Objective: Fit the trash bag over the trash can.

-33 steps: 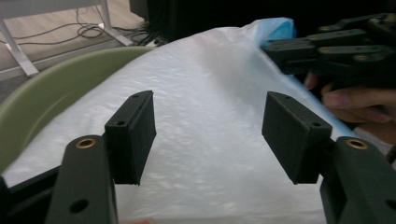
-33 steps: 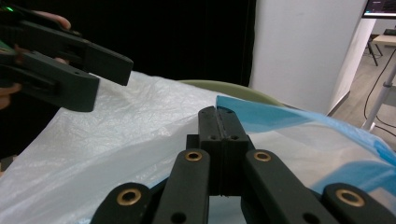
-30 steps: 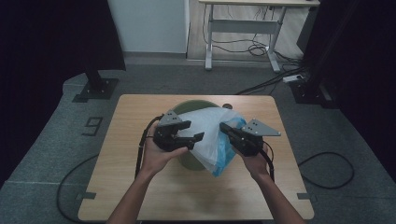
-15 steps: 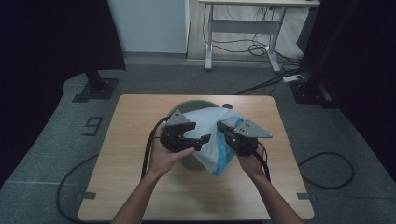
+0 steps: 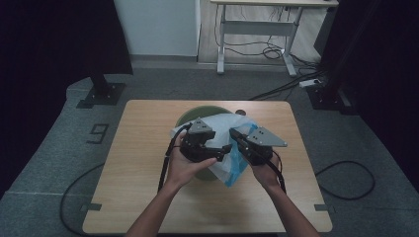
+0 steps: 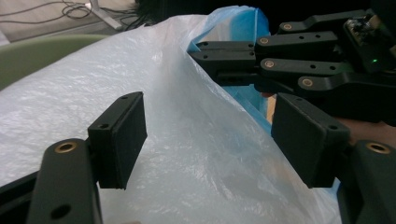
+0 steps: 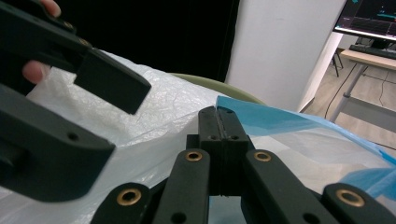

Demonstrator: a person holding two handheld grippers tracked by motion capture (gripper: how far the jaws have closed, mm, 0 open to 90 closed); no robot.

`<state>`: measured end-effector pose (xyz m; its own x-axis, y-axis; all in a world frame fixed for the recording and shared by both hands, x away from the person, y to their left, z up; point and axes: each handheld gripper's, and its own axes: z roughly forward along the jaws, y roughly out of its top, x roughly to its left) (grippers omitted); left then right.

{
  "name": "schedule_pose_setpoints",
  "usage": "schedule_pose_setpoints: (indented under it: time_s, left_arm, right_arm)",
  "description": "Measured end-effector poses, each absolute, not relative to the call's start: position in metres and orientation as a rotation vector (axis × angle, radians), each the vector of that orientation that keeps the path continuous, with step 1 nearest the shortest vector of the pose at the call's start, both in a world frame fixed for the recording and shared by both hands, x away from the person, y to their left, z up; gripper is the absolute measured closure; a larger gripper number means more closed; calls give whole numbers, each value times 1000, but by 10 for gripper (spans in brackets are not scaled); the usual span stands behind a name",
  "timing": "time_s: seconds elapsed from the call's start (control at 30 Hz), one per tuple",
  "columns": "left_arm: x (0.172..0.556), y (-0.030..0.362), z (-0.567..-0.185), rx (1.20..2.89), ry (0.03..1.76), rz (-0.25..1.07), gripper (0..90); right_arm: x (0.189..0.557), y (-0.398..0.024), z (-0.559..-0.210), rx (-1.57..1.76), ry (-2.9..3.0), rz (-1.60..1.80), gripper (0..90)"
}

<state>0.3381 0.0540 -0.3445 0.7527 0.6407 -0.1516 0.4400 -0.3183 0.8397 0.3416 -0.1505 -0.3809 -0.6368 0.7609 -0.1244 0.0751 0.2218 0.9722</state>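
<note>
dim room, dark edges; soft overhead light; near tongs blurred.

White crinkled plastic bag (image 5: 225,129) with blue part, olive-green bowl (image 5: 197,112), light wood counter (image 5: 143,163), black grippers.

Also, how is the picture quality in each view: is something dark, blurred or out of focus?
High view: dim room, black at the left and right edges, table evenly lit, all fairly sharp. Left gripper view: the bag is bright and crisp, the left tool near the lens is slightly soft. Right gripper view: the right tool is sharp, the left tool close to the lens is blurred and dark.
</note>
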Motion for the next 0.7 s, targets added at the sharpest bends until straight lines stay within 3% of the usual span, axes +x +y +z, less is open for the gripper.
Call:
schedule_pose_setpoints:
  time_s: [0.13,0.4,0.7]
  left_arm:
    - [338,50,-348,1993,825,262,339]
    - [342,51,-352,1990,825,247,588]
    - [348,54,-357,1969,822,208,771]
  right_arm:
    - [341,-152,-380,776,1883,1465,887]
    - [339,-156,-378,782,1866,1492,887]
    - [337,-158,-377,773,1857,1516,887]
